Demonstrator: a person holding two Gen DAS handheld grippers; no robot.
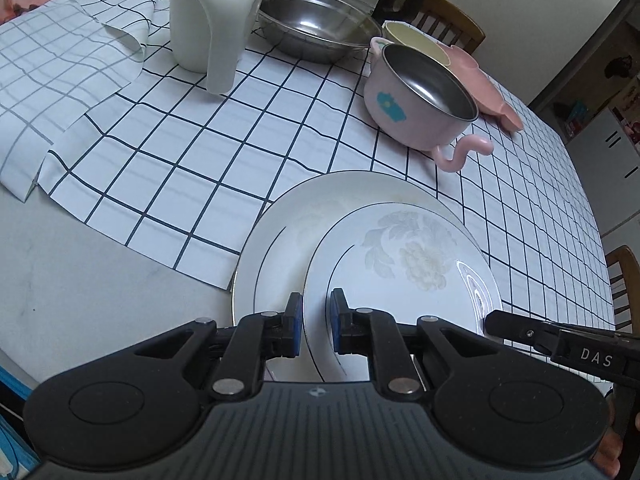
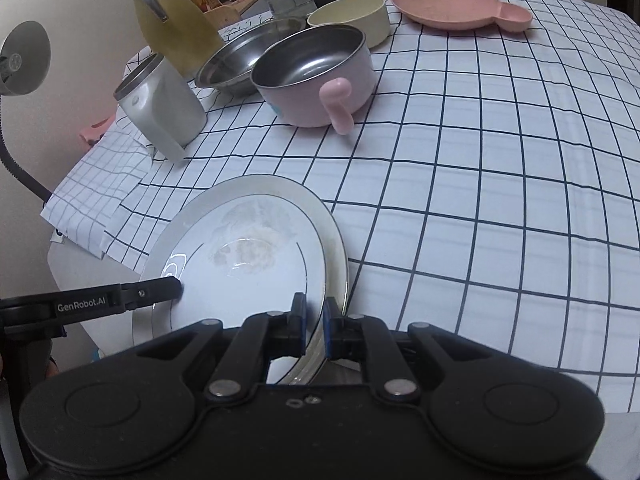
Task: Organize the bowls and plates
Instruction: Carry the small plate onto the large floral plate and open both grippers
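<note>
Both grippers pinch the rim of the floral plate (image 1: 404, 264): left gripper (image 1: 314, 326) and right gripper (image 2: 314, 326) on opposite edges. It sits offset on the larger plate (image 1: 280, 240). Pink-handled bowl (image 2: 316, 76), steel bowl (image 2: 240, 60), cream bowl (image 2: 352, 18) and pink divided plate (image 2: 460, 6) remain unsorted.

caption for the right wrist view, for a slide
Right gripper pinches the floral plate rim above a larger plate; left gripper at its opposite edge.

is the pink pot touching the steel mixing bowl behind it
Cannot tell. In the right wrist view the pink pot overlaps the steel bowl, hiding any gap; the left wrist view shows neither contact nor gap plainly.
</note>
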